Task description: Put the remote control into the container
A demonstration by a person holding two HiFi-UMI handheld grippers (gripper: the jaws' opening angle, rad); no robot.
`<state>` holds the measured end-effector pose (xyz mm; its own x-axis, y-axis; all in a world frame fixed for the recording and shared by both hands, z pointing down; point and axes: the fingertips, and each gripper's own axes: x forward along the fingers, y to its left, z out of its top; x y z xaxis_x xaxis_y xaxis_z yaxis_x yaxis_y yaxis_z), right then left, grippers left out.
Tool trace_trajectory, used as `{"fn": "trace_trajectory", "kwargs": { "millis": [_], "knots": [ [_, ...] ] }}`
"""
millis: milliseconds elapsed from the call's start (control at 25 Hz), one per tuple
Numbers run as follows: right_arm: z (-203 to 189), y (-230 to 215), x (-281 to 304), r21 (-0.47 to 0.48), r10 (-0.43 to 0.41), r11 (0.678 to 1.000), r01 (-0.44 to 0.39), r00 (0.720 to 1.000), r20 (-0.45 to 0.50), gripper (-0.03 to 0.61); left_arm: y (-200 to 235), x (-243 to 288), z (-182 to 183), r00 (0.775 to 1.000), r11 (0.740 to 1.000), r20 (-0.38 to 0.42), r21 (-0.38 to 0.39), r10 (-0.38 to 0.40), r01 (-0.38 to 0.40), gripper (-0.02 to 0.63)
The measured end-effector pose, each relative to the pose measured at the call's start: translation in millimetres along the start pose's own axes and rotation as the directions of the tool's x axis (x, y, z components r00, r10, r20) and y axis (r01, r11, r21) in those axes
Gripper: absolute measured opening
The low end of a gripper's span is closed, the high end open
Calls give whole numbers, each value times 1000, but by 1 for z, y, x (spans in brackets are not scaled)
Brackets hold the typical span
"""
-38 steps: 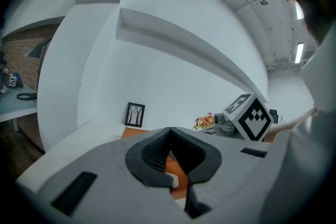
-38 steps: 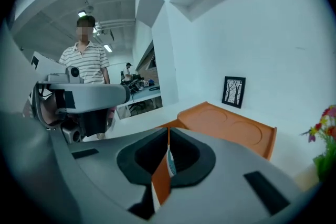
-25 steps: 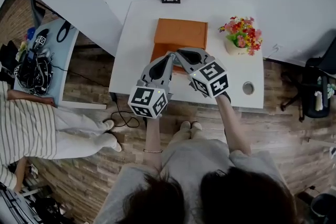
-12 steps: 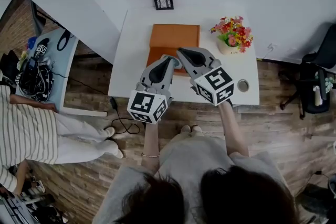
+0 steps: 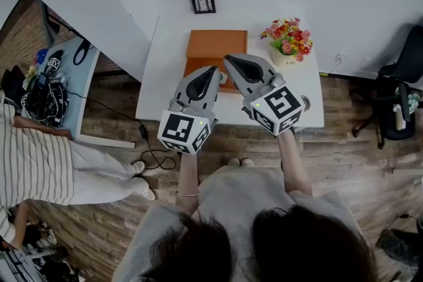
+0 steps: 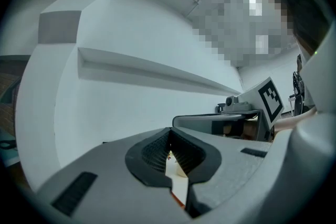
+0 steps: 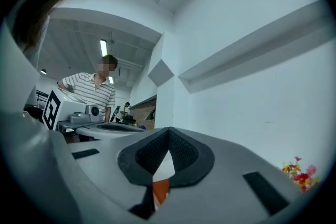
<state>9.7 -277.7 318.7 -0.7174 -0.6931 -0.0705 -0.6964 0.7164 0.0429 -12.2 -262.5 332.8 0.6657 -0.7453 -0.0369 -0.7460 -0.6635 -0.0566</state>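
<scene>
Head view looks steeply down; level gripper views share the container (image 5: 217,44).

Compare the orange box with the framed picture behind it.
The orange box is far larger than the framed picture. The box is plain orange; the picture has a black frame around a pale image. The left gripper and right gripper hide the box's near edge, while the picture shows whole. Both are rectangular and sit on the white table.
</scene>
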Motion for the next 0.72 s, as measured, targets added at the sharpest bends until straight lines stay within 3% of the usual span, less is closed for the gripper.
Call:
{"fn": "trace_trajectory", "kwargs": {
  "millis": [720],
  "knots": [
    [17,10,-17,-43,1,999,1,998,58,-3,-15,-10,28,999,999,49,48,-5,2,5]
  ]
}}
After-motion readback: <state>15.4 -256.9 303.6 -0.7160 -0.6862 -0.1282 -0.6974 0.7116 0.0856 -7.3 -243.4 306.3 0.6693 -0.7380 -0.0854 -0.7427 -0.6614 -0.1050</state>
